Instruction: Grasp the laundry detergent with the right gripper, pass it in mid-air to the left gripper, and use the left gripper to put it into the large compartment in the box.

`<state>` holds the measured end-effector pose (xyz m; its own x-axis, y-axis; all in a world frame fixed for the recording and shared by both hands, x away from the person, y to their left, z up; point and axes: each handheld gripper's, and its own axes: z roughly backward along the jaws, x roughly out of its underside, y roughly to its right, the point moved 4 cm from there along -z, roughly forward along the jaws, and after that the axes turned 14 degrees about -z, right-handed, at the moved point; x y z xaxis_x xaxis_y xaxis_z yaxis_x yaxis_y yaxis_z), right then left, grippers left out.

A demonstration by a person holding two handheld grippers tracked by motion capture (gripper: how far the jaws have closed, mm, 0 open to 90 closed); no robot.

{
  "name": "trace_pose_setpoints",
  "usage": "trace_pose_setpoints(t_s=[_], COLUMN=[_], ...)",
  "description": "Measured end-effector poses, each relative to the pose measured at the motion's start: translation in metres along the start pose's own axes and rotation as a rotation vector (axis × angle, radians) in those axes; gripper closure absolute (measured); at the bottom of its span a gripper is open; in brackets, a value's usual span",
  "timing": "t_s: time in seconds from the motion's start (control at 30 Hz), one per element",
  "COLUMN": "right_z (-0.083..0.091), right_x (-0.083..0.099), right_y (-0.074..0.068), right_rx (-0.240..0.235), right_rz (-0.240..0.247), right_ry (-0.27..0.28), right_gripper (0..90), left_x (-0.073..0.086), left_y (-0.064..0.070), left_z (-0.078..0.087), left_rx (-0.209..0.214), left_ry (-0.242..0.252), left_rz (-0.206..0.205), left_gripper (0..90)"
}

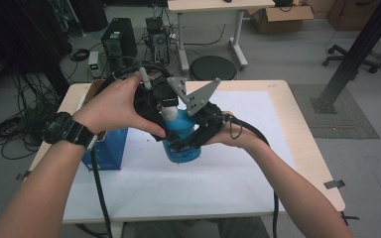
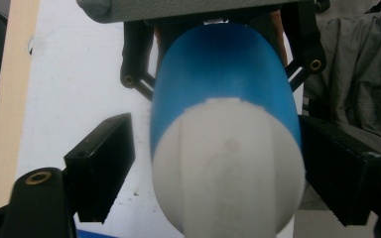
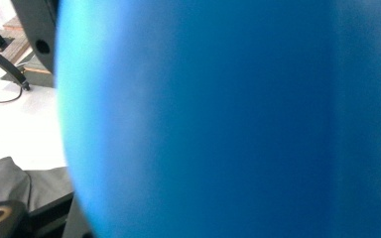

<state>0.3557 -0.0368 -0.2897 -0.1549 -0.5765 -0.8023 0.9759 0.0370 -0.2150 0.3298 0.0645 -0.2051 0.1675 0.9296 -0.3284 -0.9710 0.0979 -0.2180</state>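
Bottle [image 2: 223, 99] body is clamped in the right gripper [image 1: 201, 131] above the table [image 1: 278, 148], steadying it so the left gripper [image 2: 213, 163], jaws parted either side of the white cap [image 2: 228, 173] without contact, can close on it; a blue box [image 1: 106, 153] stands beyond.

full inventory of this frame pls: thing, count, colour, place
bottle: 1, blue body with white cap, held above table centre between both grippers
box: 1, blue, table left, partly behind left forearm
table: 1, light wood top under a white sheet
stool: 1, black round seat, floor beyond table
computer tower: 1, black, floor beyond table, among cables
cardboard box: 1, brown, floor at back
office chair base: 1, black, floor at right
left gripper: 1, black, jaws either side of the cap, gap on one side
right gripper: 1, black, at bottle body; grip hidden
watch: 1, black, left wrist
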Motion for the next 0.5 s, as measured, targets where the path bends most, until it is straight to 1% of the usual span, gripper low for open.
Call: trace_pose_setpoints(t_s=[0.27, 0.5], right_z=[-0.0005, -0.0027], right_x=[0.0004, 0.0006], right_y=[-0.0002, -0.0003], right_rx=[0.002, 0.0], right_rz=[0.0, -0.003], right_ry=[-0.004, -0.008], right_gripper=[43.7, 43.7], left_x=[-0.0004, -0.0013], left_y=[0.0001, 0.0015], left_z=[0.0001, -0.0009], left_rx=[-0.001, 0.006], left_ry=[-0.01, -0.022], left_rz=[0.003, -0.002], left_gripper=[21.5, 23.1])
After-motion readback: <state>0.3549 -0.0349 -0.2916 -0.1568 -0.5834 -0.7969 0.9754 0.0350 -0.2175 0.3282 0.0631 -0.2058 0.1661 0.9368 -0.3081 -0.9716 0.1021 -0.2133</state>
